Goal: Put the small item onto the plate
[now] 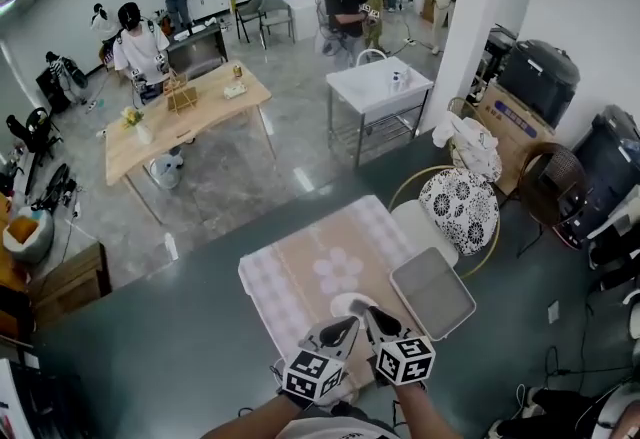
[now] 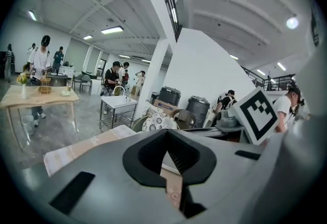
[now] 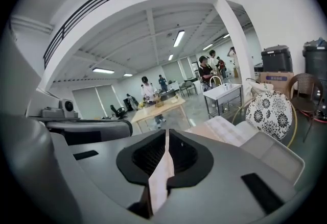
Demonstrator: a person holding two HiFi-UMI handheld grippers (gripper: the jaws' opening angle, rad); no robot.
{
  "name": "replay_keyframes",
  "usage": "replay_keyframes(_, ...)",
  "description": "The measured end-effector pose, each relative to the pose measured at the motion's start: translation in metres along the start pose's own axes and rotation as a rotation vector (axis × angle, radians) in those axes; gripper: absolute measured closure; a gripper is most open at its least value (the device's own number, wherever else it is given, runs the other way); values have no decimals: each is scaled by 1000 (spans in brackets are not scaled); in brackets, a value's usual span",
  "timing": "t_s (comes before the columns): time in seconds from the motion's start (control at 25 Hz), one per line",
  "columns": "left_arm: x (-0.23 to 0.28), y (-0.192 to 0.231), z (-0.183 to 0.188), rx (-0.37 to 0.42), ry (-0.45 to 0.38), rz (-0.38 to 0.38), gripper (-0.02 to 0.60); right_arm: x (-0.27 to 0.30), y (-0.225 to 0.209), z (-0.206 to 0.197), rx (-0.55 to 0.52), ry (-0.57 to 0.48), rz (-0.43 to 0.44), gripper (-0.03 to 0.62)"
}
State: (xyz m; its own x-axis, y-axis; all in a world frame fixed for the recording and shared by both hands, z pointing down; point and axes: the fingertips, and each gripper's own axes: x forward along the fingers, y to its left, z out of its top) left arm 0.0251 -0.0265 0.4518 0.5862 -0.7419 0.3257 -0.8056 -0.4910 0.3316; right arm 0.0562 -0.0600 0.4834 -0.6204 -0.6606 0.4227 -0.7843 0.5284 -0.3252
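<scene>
On the tablecloth (image 1: 296,279), a flat plate (image 1: 347,302)

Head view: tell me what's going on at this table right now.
A person holds a two-jaw gripper in each hand over a pink-and-beige patterned tablecloth. The left gripper and the right gripper both have their jaws together with nothing between them. A white round plate lies on the cloth just beyond their tips, partly hidden by them, and a grey rectangular tray lies to its right. No small item shows, so whether it is on the plate cannot be told.
</scene>
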Motion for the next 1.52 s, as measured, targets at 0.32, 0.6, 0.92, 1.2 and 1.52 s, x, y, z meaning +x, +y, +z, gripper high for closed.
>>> replay_keyframes(0.32,-11,-22,31,7,-66,3,577,-29,13,37,-31,-85,32,566)
replay_keyframes(0.6,-22,-25,66,38,-136,25,577,-52,28,73,-57,-177,58,577)
replay_keyframes(0.92,-19,-30,81,66,-159,40,577,-59,32,86,-101,-200,73,580)
replay_keyframes(1.2,-19,-29,79,69,-162,53,577,-61,30,84,-97,-209,79,580)
replay_keyframes(1.52,-20,-33,74,68,-157,56,577,-64,29,76,-91,-200,79,580)
